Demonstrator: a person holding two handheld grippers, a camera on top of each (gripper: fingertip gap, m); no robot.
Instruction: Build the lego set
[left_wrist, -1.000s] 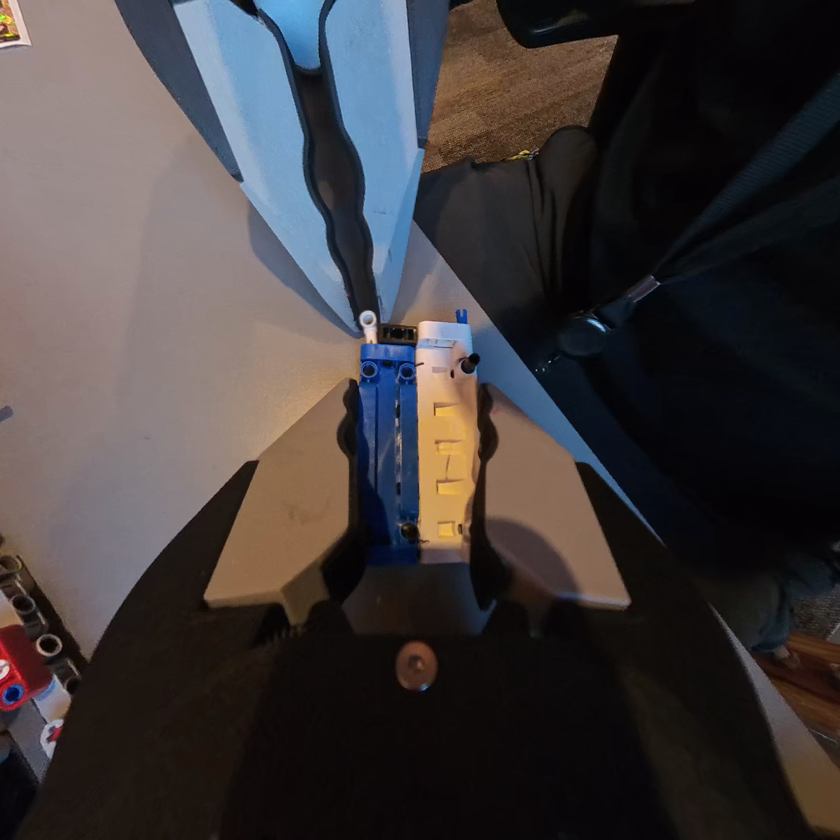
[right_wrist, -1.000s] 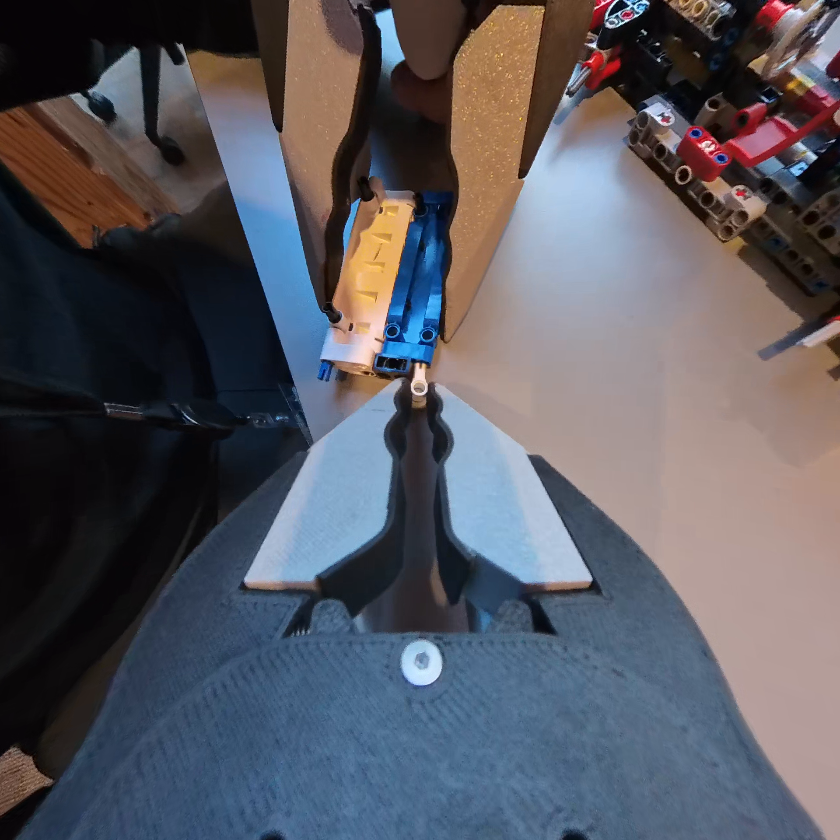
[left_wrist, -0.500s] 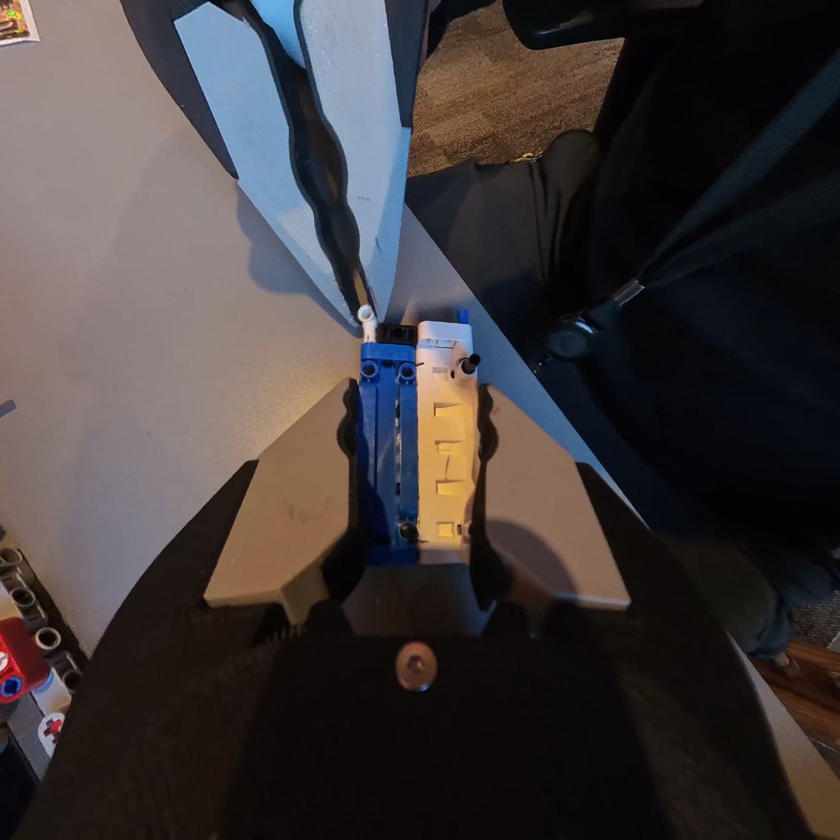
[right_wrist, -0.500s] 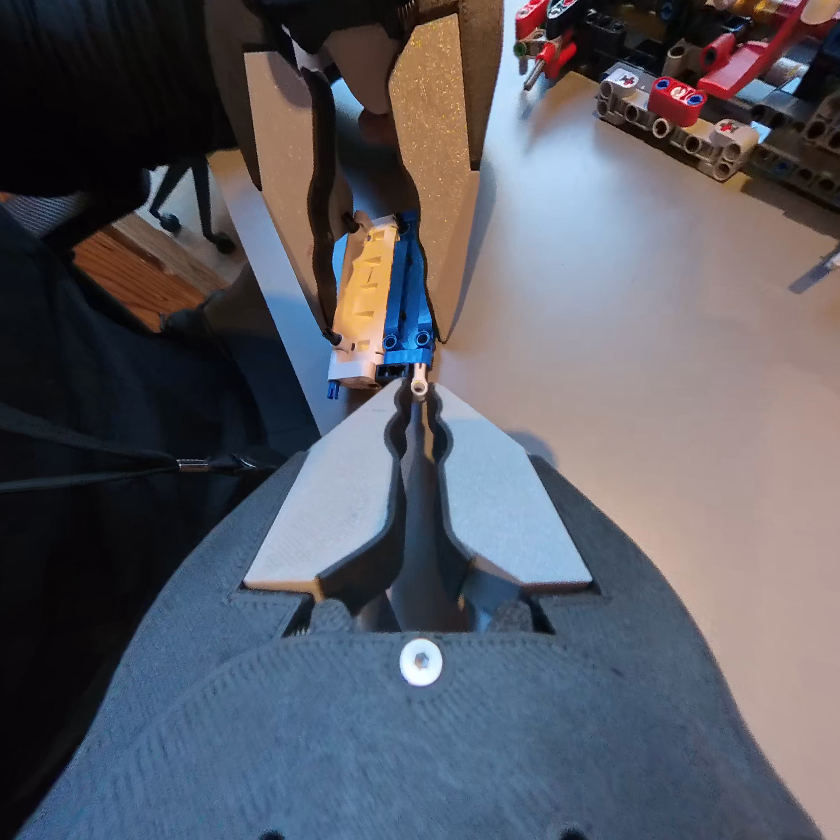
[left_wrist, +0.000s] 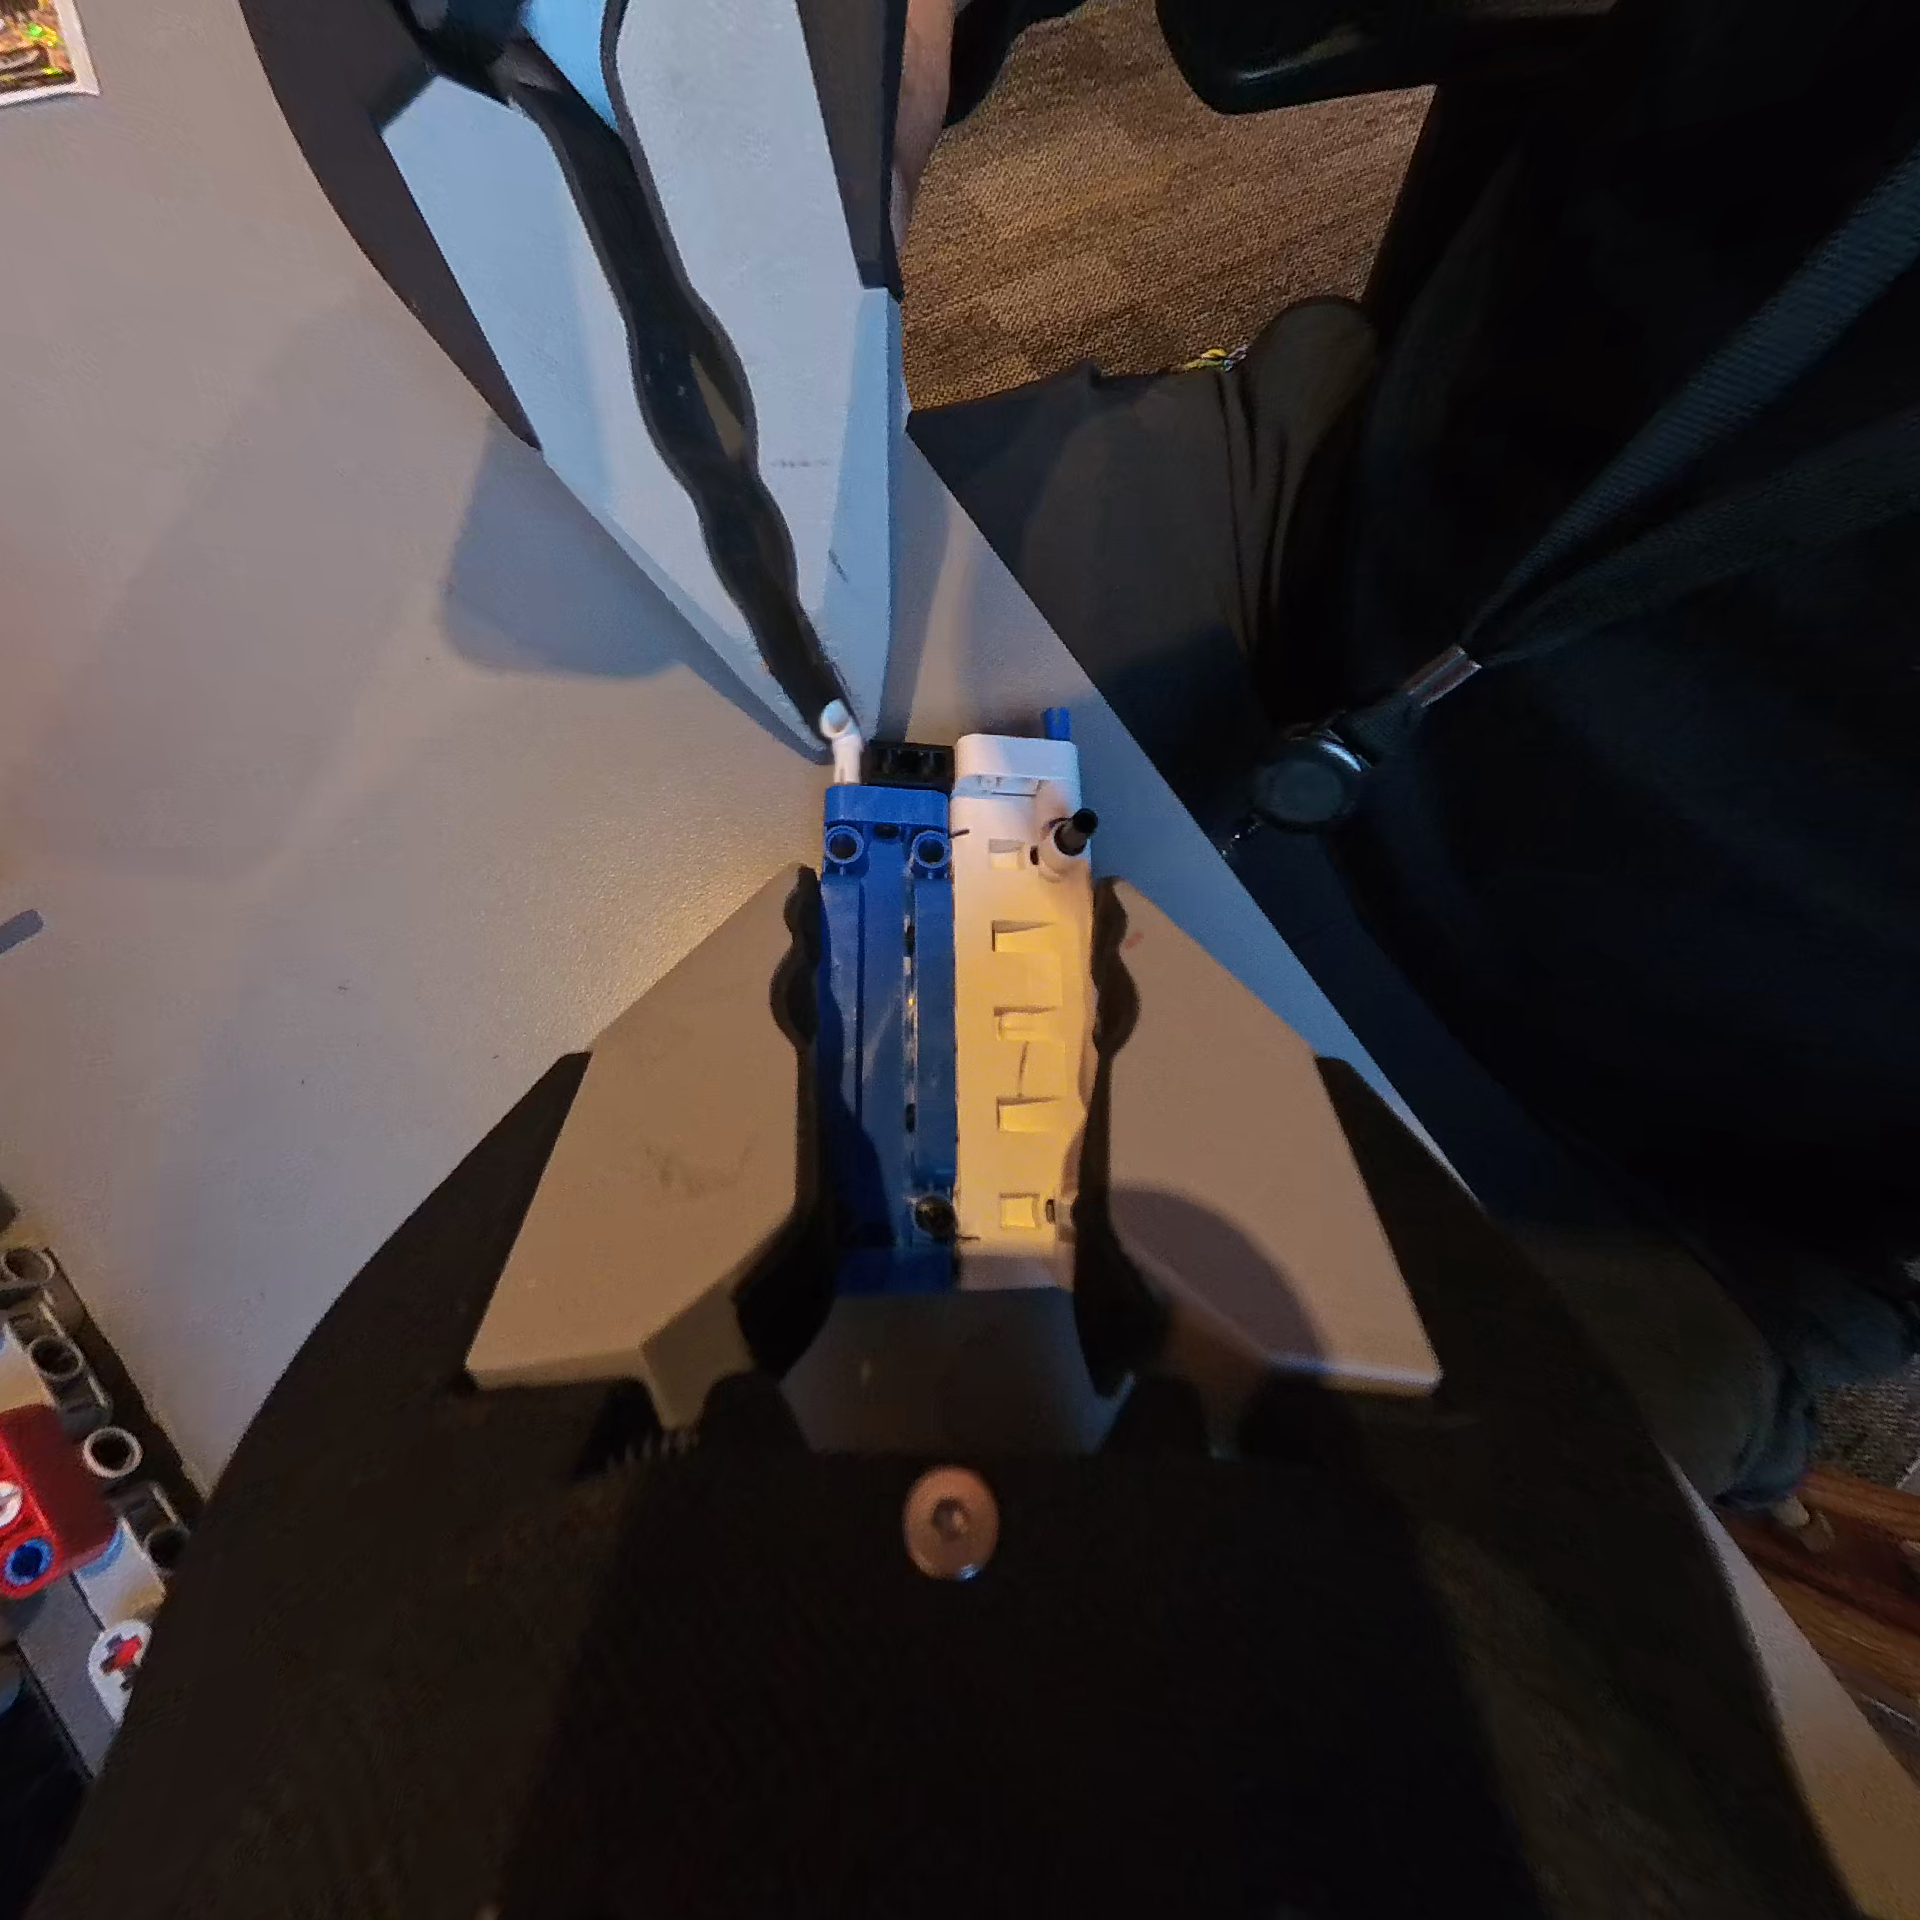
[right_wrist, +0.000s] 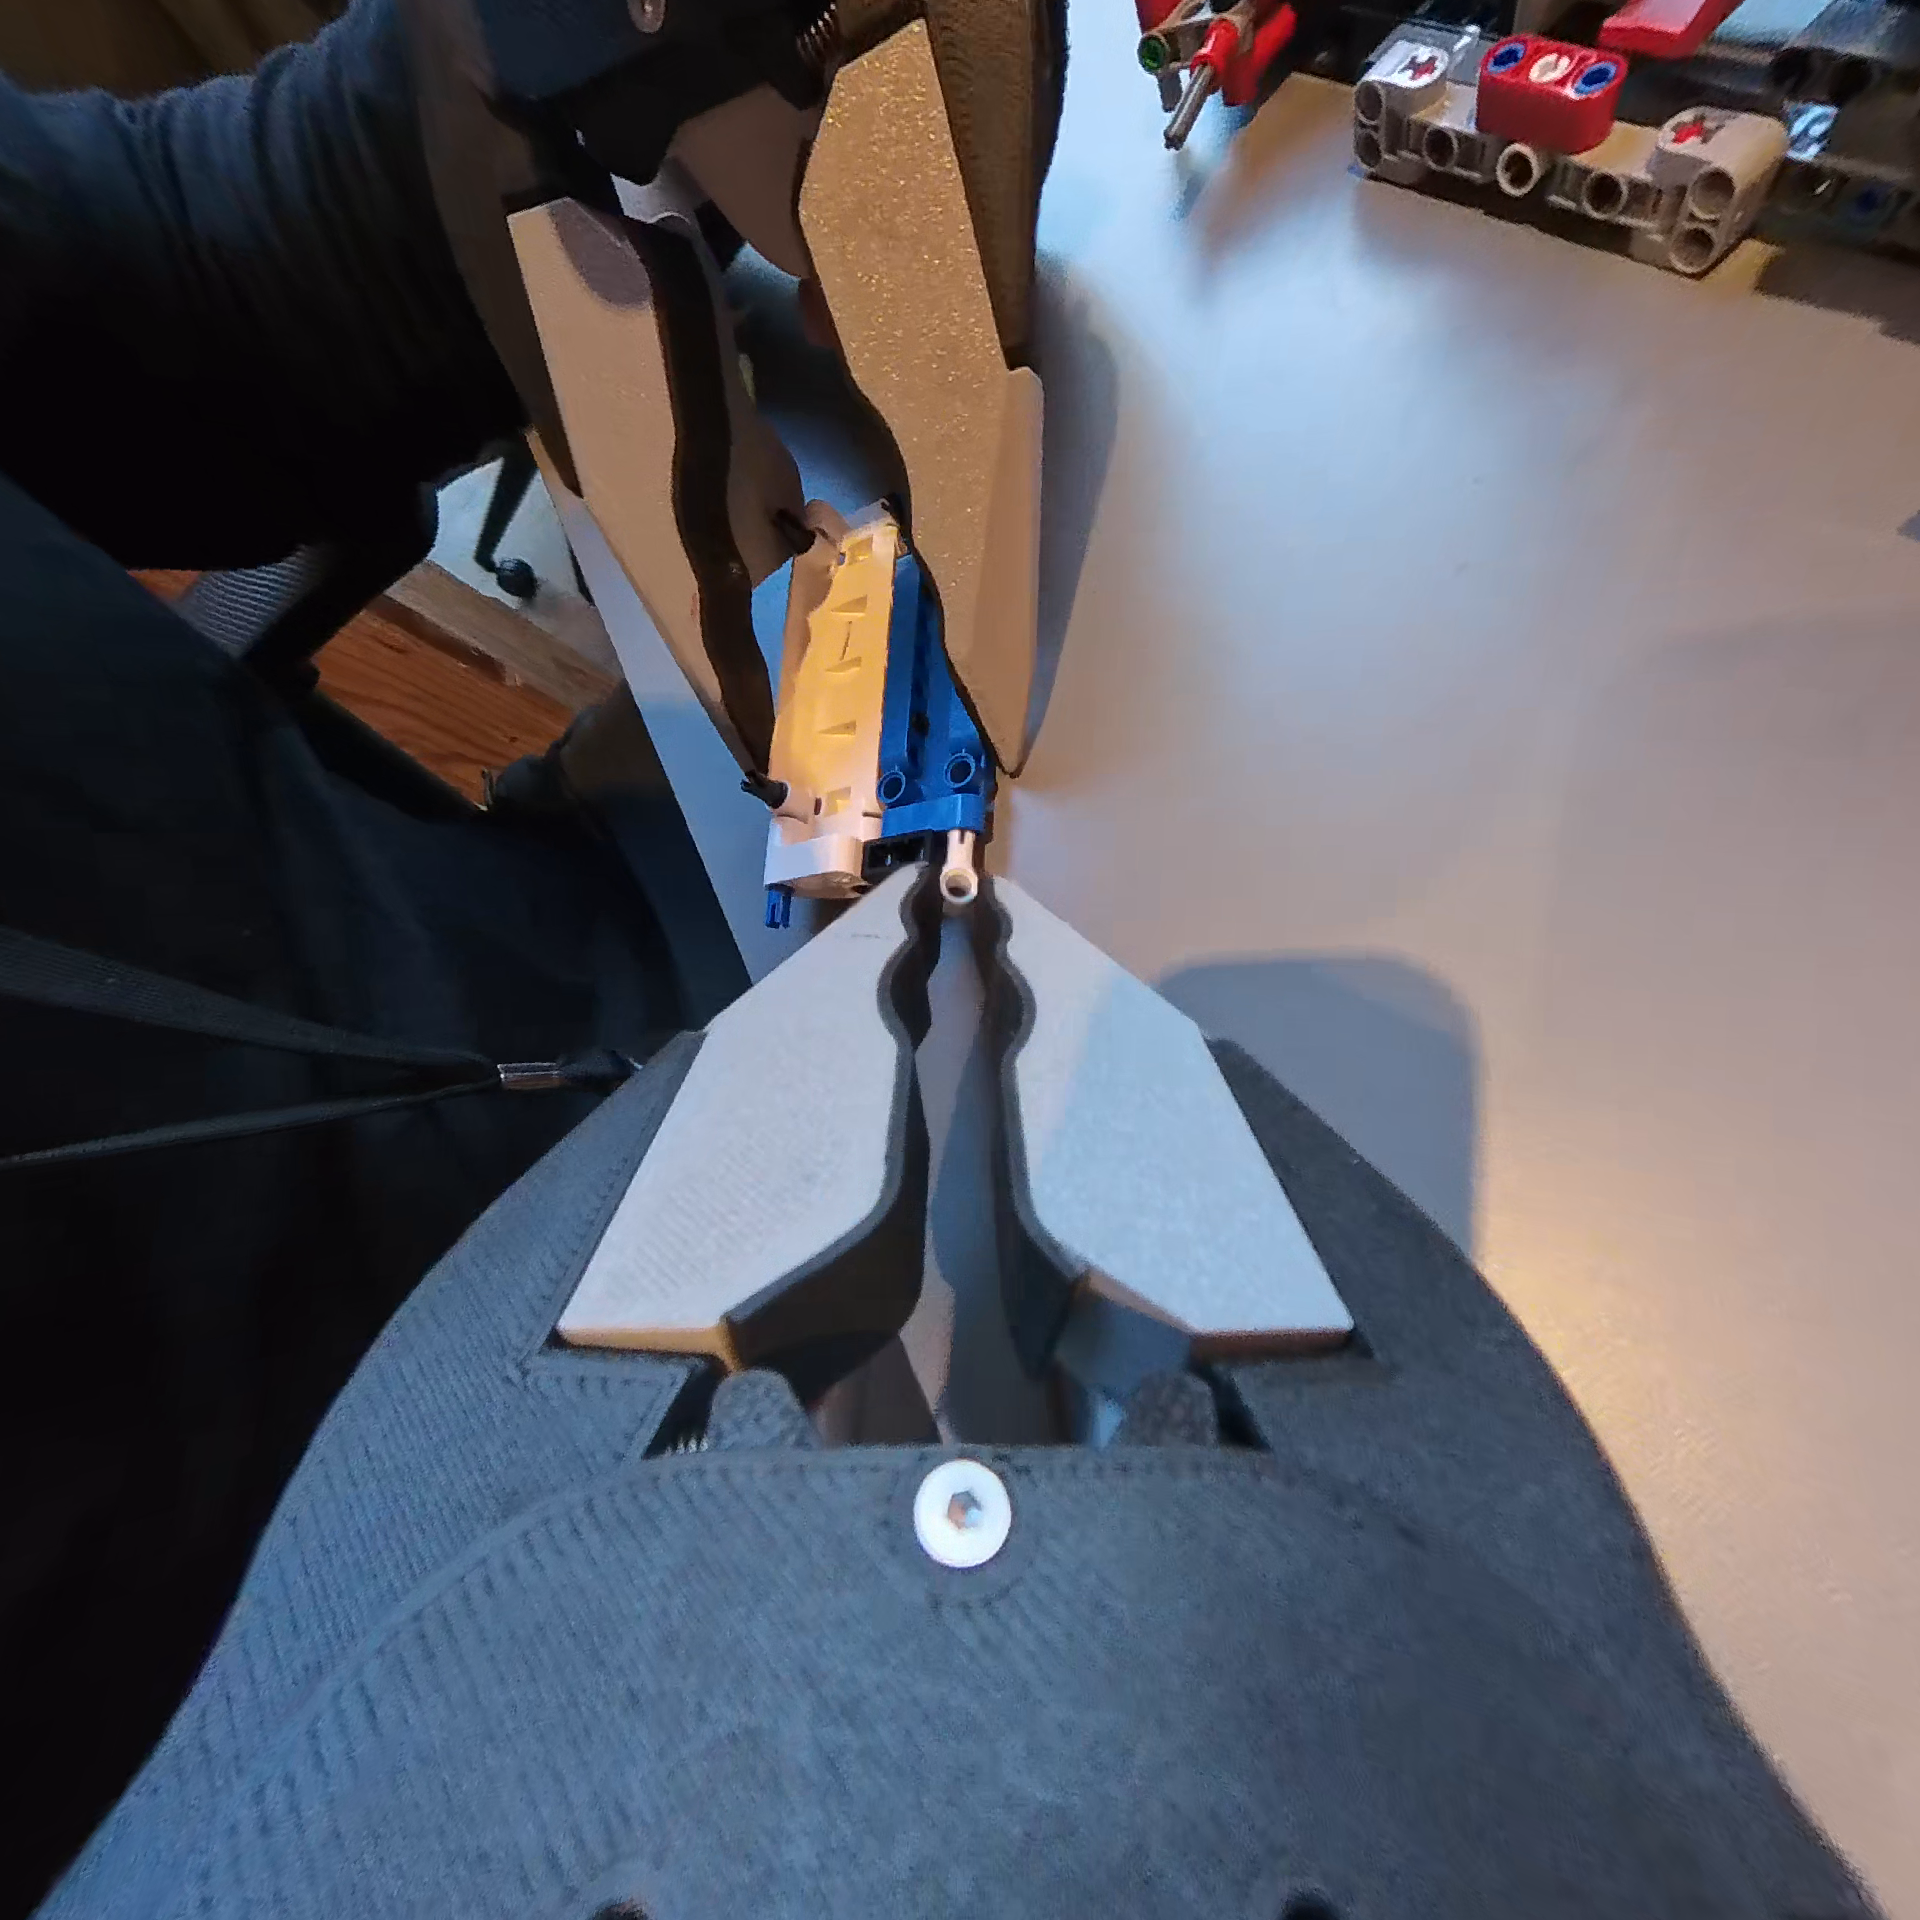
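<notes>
Left wrist view: the left gripper (left_wrist: 951, 904) is clamping a blue-and-white block assembly (left_wrist: 951, 1039) lengthwise between its two fingers (left_wrist: 675, 1174), the jaws parted only as far as the assembly's width. The blue half (left_wrist: 883, 1039) is lying against one finger and the white half (left_wrist: 1029, 1039) against the other. The assembly is being held above the near edge of the pale table (left_wrist: 260, 727). At its far end a small white pin (left_wrist: 840, 732) is projecting from beside a black piece (left_wrist: 912, 762), and a short black peg (left_wrist: 1070, 828) is sticking out of the white half.

The right gripper (left_wrist: 831, 707) is reaching in from the far side, its tips pinching the head of the white pin, the jaws nearly closed.

Right wrist view: the right gripper (right_wrist: 954, 899) is showing the same grip, its fingers (right_wrist: 790, 1122) leaving only a narrow gap with the white pin (right_wrist: 958, 871) caught at the tips. The pin is entering the end of the assembly (right_wrist: 873, 717), which the left gripper (right_wrist: 883, 790) is holding. A larger grey, red and black block model (right_wrist: 1621, 145) is sitting on the table (right_wrist: 1455, 675) well apart at the far edge; its corner (left_wrist: 62, 1475) is also appearing in the left wrist view. A person's dark clothing (left_wrist: 1610, 727) is filling the space beyond the table edge.
</notes>
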